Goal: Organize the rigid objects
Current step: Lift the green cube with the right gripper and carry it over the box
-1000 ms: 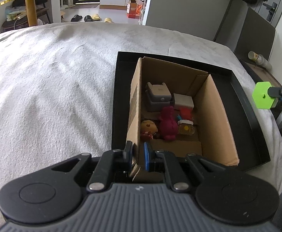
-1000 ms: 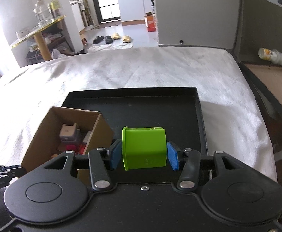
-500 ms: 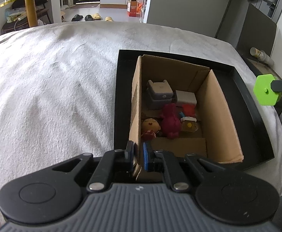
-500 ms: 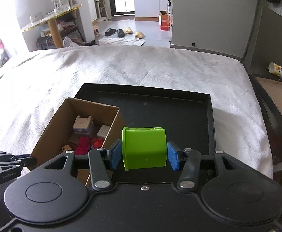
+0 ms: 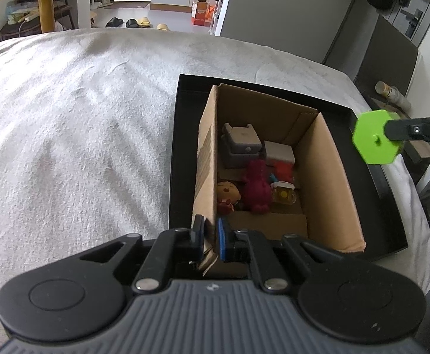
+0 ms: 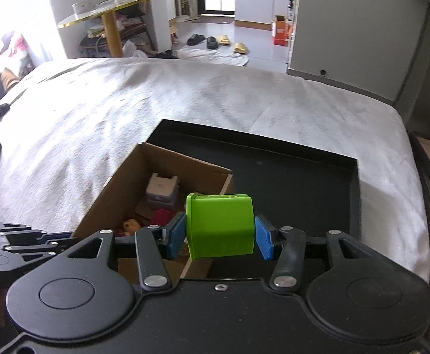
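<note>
Right wrist view: I grip the green hexagonal plastic block [image 6: 220, 225] above the open brown cardboard box [image 6: 120, 188]; my left gripper [image 5: 209, 236] clamps the box's near wall. Next I judge: lower, release inside.

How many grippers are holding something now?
2. The left gripper is shut on the near wall of the cardboard box; the right gripper is shut on a green block.
</note>
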Motion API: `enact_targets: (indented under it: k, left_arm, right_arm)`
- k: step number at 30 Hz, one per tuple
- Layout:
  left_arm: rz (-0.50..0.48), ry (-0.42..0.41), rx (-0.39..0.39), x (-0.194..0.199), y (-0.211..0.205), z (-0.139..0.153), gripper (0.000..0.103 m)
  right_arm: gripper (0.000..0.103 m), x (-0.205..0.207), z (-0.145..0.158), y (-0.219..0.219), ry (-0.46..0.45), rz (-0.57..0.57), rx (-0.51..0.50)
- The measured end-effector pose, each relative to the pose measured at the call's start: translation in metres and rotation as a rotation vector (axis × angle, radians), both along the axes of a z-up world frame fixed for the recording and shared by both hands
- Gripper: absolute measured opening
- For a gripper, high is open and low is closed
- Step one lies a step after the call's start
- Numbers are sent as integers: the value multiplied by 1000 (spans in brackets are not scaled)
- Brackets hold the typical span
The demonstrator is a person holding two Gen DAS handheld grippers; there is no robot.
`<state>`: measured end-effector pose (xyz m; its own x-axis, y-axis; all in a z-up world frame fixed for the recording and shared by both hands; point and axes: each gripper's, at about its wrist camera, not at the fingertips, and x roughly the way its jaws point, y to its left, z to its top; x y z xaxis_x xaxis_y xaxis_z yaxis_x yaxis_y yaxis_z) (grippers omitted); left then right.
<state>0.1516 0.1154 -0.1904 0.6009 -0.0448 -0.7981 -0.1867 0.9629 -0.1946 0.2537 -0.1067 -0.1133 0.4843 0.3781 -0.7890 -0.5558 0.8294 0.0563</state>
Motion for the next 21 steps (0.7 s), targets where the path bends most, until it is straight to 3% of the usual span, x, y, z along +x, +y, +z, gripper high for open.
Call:
enact_targets:
  k: [7,21]
  left_arm:
    - [-3,-10,-38,0,7,-3,9]
    - [-11,-32,-86,-3,17,-6,9]
  right_arm:
    - [49,-5,-6,35,28,69,-31]
    - [49,-24,-41,81,100,155,-185]
